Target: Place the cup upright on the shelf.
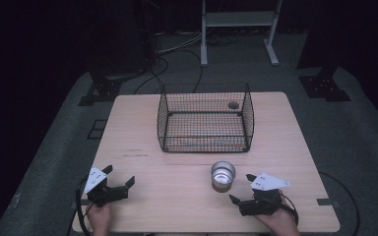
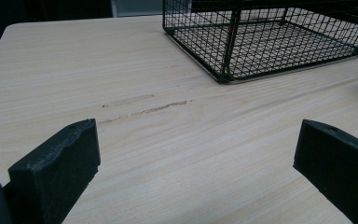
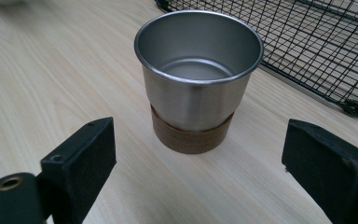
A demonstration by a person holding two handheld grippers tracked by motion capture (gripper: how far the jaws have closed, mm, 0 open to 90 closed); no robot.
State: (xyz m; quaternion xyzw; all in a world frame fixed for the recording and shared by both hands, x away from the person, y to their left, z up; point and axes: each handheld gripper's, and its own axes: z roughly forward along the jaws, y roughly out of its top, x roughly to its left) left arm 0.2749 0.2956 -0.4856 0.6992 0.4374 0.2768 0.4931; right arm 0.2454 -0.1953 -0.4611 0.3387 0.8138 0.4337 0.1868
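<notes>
on the table [image 1: 142, 172], near its front edge, the cup [image 1: 223, 175] stood upright just ahead of our right gripper [image 1: 242, 189], not yet gripped, basket [image 1: 204, 118] beyond it. both grippers, left [image 1: 120, 176] too, gaped wide, holding nothing. the cup was shiny steel, empty, with a brown base.
</notes>
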